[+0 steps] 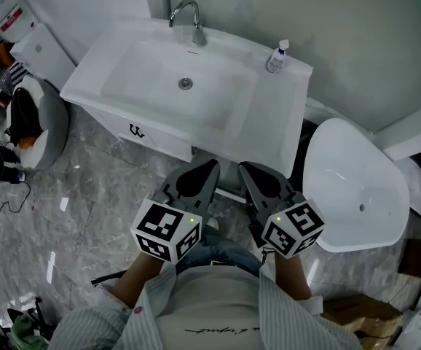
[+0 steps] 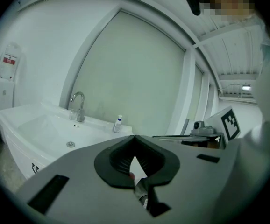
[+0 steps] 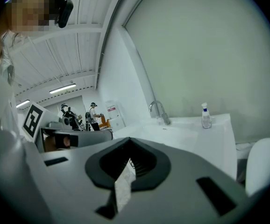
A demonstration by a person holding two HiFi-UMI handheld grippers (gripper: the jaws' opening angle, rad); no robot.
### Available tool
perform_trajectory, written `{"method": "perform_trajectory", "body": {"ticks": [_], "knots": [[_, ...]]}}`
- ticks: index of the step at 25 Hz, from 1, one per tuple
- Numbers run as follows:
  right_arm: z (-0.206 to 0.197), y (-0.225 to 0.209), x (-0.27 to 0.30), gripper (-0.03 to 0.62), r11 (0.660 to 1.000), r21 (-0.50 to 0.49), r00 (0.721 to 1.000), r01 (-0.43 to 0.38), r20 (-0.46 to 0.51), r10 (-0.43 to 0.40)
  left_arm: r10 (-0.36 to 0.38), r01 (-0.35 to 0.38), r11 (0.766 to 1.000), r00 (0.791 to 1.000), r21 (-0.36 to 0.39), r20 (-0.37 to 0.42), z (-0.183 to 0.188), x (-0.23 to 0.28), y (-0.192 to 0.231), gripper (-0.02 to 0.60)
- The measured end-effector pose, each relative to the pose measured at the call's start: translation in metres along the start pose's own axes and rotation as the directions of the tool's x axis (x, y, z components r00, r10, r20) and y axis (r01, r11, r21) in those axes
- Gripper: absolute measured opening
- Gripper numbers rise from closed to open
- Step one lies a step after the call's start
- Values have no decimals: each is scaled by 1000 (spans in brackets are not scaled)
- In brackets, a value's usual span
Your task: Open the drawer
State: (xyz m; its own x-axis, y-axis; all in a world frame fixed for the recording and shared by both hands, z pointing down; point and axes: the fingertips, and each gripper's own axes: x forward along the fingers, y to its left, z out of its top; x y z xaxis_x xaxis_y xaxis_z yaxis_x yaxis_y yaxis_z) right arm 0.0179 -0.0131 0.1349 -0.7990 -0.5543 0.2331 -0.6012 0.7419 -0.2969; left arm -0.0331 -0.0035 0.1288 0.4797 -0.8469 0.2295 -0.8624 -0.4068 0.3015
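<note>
Drawer front (image 1: 158,141) lies ahead-left of the left tongs (image 1: 210,168) and right tongs (image 1: 245,169), both pinched together and empty; spread one before gripping its edge.

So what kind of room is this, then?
Probably a bathroom: a white washbasin with a tap, a pump bottle on its rim, and a marbled tile floor. The right gripper view shows a lit hall beyond, so it may be a mock-up.

The left hand-held gripper (image 2: 135,137) faces a white sink (image 2: 41,127).
Jaws together, empty; faucet (image 2: 77,105) and small bottle (image 2: 118,123) stand at the sink's back edge.
</note>
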Motion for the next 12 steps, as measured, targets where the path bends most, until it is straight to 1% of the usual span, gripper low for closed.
{"method": "perform_trajectory", "body": {"ticks": [6, 12], "knots": [[-3, -1, -1, 3, 1000, 9, 1000, -6, 3, 6, 4, -4, 1000, 1000, 12, 4, 1, 4, -4, 17], [-2, -2, -2, 3, 1000, 2, 1000, -16, -3, 16, 9, -9, 1000, 1000, 9, 1, -2, 5, -6, 17]]}}
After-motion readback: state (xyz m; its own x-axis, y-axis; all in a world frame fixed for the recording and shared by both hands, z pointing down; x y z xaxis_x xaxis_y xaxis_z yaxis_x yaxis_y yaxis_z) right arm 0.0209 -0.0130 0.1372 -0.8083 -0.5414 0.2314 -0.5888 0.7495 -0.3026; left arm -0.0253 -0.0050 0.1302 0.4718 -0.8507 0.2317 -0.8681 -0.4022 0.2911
